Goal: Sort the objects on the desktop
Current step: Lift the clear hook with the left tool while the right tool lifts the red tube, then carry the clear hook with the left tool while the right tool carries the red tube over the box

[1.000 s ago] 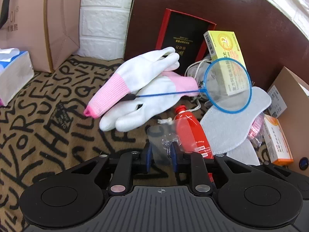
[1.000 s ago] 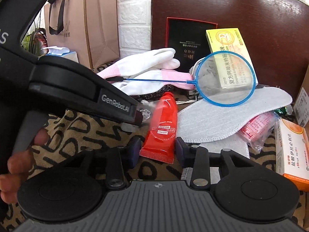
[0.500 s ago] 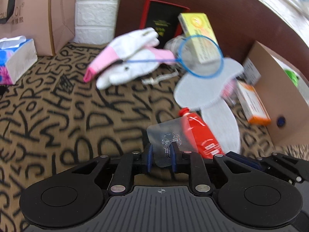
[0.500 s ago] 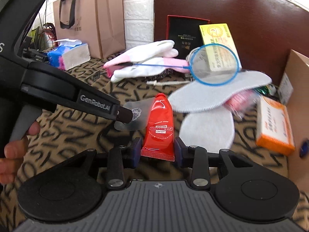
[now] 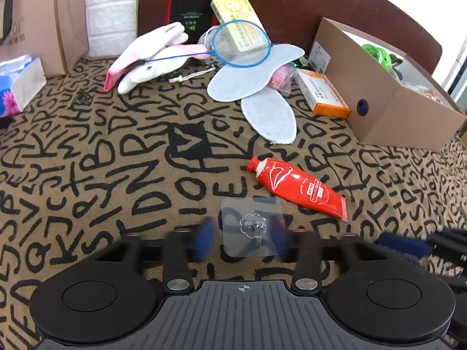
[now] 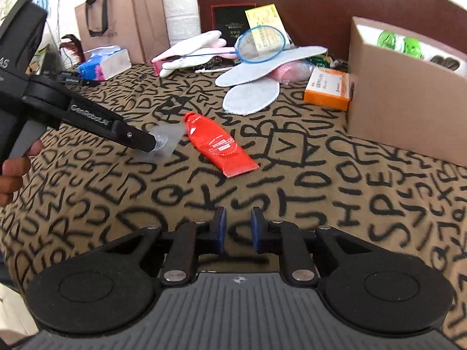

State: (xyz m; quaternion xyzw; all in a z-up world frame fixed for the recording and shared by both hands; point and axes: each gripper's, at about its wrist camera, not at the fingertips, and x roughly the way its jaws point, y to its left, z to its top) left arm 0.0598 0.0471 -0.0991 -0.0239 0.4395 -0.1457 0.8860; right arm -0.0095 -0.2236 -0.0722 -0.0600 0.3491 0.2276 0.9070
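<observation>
A clear adhesive hook pad (image 5: 251, 227) lies between the blurred, spread fingers of my left gripper (image 5: 243, 240). In the right wrist view the left gripper's tip (image 6: 146, 143) still touches the clear pad (image 6: 166, 140). A red tube (image 5: 297, 188) lies flat on the lettered cloth to the pad's right; it also shows in the right wrist view (image 6: 219, 145). My right gripper (image 6: 238, 230) is open and empty, well back from the tube.
At the back lie white and pink gloves (image 5: 149, 55), a blue hoop net (image 5: 239, 43), grey insoles (image 5: 254, 78), medicine boxes (image 5: 321, 93) and a black-red box (image 5: 189, 8). A cardboard box (image 5: 388, 87) stands right. A tissue pack (image 5: 17, 84) and paper bag (image 5: 35, 20) stand left.
Both grippers pulled back from the pile. The right gripper let go of the red tube, which now lies on the cloth. The left gripper's fingers spread apart around the clear pad.
</observation>
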